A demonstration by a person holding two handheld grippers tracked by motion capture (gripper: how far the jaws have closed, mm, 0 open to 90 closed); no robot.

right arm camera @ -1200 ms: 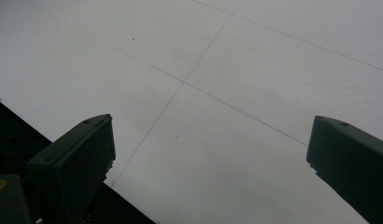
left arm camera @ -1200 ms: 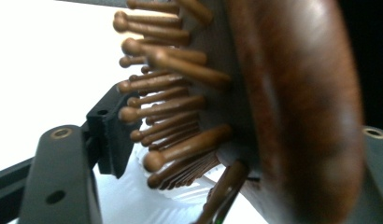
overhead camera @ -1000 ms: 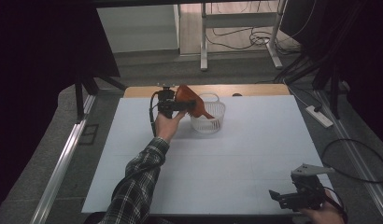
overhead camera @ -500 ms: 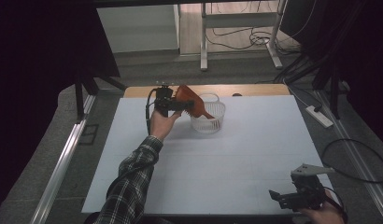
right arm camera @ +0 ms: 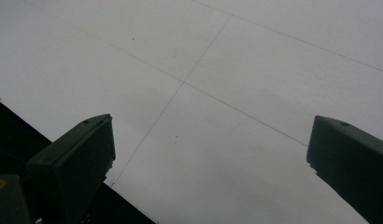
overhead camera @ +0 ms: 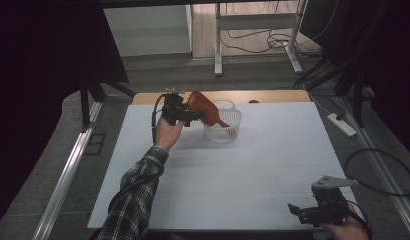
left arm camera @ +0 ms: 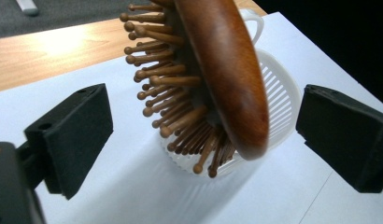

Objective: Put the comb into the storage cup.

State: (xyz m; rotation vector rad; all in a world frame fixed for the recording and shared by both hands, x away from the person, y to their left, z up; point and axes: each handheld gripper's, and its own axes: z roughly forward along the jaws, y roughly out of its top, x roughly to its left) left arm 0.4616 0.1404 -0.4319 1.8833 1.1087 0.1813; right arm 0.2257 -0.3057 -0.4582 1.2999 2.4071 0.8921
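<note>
A brown wooden hairbrush (overhead camera: 200, 105) leans tilted, its handle down inside a small white slotted basket (overhead camera: 228, 131) at the far middle of the table. My left gripper (overhead camera: 193, 116) sits at the brush's head. In the left gripper view the brush (left arm camera: 222, 70) with its wooden pins stands between the pads, touching neither. The jaws have just been opening, and my left gripper (left arm camera: 199, 135) is open. The basket (left arm camera: 278, 88) shows behind the brush. My right gripper (overhead camera: 298, 212) rests at the near right corner; in its own view my right gripper (right arm camera: 208, 158) is open above bare white table.
A white sheet (overhead camera: 243, 190) covers the table, with a strip of bare wood (overhead camera: 273, 96) along the far edge. A power strip (overhead camera: 343, 125) and cables lie on the floor to the right. Metal rails run along the left side.
The left gripper's jaws have drawn apart from the brush head, and the left forearm has swung slightly left. The brush stays leaning in the basket. The right gripper has not moved.
</note>
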